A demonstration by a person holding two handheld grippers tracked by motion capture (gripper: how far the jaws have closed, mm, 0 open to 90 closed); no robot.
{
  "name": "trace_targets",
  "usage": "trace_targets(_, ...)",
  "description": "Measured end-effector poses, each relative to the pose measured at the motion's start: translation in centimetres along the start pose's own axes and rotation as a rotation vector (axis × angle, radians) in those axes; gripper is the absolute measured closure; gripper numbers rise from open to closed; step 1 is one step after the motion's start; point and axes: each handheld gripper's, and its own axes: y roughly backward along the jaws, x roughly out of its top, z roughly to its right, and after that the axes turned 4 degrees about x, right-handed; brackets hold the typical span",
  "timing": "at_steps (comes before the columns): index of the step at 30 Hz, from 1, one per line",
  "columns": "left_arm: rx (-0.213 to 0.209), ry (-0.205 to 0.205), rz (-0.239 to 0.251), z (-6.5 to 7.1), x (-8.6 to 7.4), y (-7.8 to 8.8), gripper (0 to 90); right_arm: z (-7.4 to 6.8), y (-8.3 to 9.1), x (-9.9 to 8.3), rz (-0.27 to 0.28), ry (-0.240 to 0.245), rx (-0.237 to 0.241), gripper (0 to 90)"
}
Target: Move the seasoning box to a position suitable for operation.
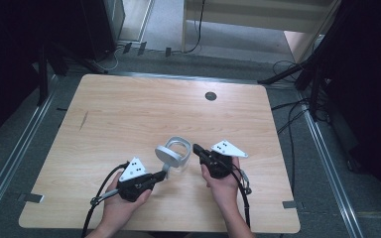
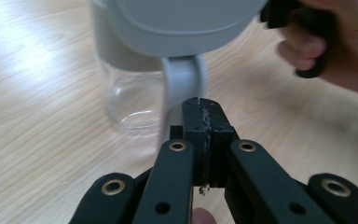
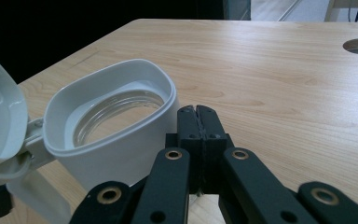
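A clear glass jug (image 1: 179, 152) with a pale grey collar stands near the middle of the wooden table (image 1: 129, 109). Its hinged lid (image 1: 166, 155) is swung open toward my left side. My left gripper (image 1: 162, 174) is shut, its tips right at the jug's grey handle (image 2: 182, 79), with nothing visibly between the jaws. In the left gripper view the open lid (image 2: 182, 23) hangs above the glass body (image 2: 130, 93). My right gripper (image 1: 196, 148) is shut too, its tip (image 3: 196, 112) close beside the collar (image 3: 121, 154), below the open rim.
A round cable hole (image 1: 210, 96) sits in the table's far middle. Bare wood lies all around the jug. Dark stands and cables line the floor past the table's left and right edges. The person's right hand (image 2: 335, 42) holds its gripper just beyond the jug.
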Motion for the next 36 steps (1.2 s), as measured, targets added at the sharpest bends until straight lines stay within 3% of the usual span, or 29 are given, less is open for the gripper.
trace_targets(3,-0.009,-0.029,-0.026,1.0,0.0,-0.8,90.0,0.1,-0.4,0.0,-0.005,-0.015,0.005,90.0)
trace_targets(7,0.02,-0.023,-0.035,0.8,0.0,-1.4,90.0,-0.1,-0.6,0.0,-0.003,-0.021,0.015,90.0)
trace_targets(13,0.038,-0.008,-0.042,-0.4,-0.1,-0.9,89.7,-0.4,-0.4,-0.2,-0.009,-0.014,0.023,90.0)
trace_targets(23,0.103,0.029,-0.021,-2.9,0.0,0.0,89.3,-1.3,-0.7,-0.1,-0.015,0.016,0.054,90.0)
trace_targets(27,0.138,0.056,-0.014,-4.5,0.2,0.3,89.1,-0.4,-1.6,0.8,-0.016,0.015,0.034,90.0)
trace_targets(36,0.187,0.081,-0.005,-6.9,0.7,0.5,87.0,0.1,-4.8,2.7,-0.016,0.072,0.087,90.0)
